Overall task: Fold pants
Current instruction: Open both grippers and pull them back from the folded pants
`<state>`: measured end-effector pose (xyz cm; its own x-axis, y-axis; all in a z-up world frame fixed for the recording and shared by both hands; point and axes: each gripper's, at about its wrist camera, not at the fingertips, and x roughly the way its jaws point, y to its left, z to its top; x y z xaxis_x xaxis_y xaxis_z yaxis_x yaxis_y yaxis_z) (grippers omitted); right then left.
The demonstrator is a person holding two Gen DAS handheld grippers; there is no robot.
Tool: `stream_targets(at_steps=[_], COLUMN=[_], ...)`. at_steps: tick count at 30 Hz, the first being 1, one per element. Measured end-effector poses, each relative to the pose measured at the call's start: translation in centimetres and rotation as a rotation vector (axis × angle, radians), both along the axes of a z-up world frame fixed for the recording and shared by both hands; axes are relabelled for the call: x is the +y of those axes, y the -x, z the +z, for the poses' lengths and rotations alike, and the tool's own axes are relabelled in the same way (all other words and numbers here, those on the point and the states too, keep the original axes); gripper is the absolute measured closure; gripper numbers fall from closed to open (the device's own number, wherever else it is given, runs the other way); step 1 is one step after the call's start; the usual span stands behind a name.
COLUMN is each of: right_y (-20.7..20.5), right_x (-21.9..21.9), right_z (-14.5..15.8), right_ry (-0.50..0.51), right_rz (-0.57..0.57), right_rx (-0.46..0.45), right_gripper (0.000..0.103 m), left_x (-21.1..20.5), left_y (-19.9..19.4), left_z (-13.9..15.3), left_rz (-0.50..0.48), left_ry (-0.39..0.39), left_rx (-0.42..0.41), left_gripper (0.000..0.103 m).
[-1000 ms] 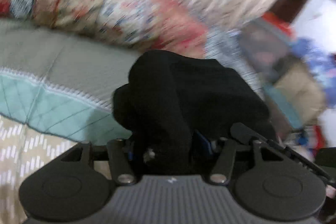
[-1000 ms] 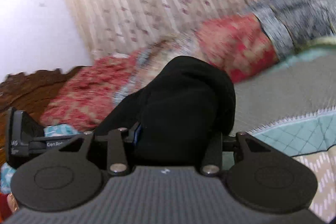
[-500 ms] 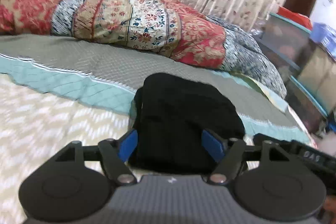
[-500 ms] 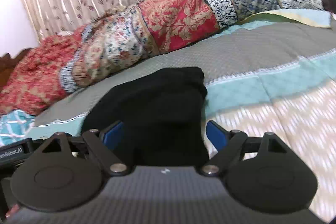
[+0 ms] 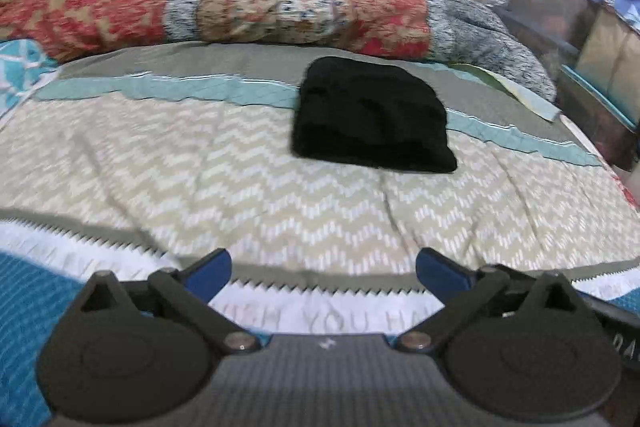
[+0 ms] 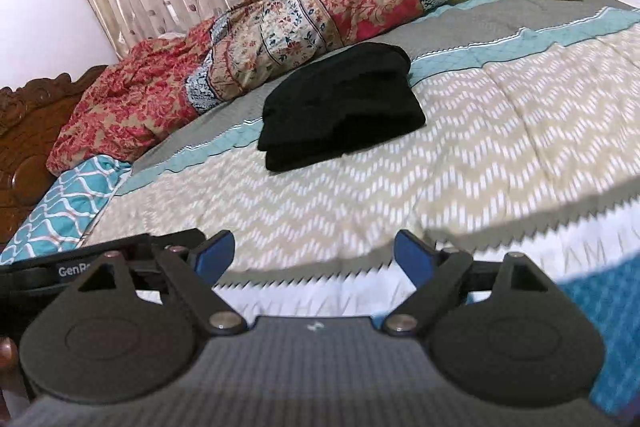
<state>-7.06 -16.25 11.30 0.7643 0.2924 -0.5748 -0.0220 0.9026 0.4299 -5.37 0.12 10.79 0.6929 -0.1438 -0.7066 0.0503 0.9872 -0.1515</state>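
With the left gripper (image 5: 323, 273) opening wide and the right gripper (image 6: 315, 249) wide, both empty, the pants (image 5: 370, 117) at 12 o'clock on the bed (image 5: 200, 163) look loosely stacked and could slump open if nudged.

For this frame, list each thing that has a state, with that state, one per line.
black pants: folded into a compact stack, lying on the bedspread, held by nothing.
left hand-held gripper: jaws opening, nothing between them.
right hand-held gripper: open, empty.
patterned quilt: bunched along the bed's far side.
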Motion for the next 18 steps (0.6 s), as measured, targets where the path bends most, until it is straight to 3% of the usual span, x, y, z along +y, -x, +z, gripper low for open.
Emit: stream_targets(at_steps=[6, 10, 18], right_y=[1.9, 2.3, 2.8], right_x=[-0.2, -1.0, -1.7], right_z=[0.8, 0.7, 0.4], right_ry=[0.026, -0.013, -0.011], right_rz=[-0.007, -0.007, -0.003], right_rx=[-0.030, 0.010, 0.047], right_gripper=[0.013, 0.012, 0.012], left_x=[0.0, -0.2, -1.4], left_y=[2.5, 4.1, 5.6], left_z=[1.7, 2.1, 1.1], left_rz=[0.031, 0.069, 0.096], left_ry=[-0.014, -0.015, -0.090], left_rx=[-0.021, -0.037, 0.040], left_gripper=[0.000, 0.000, 0.000])
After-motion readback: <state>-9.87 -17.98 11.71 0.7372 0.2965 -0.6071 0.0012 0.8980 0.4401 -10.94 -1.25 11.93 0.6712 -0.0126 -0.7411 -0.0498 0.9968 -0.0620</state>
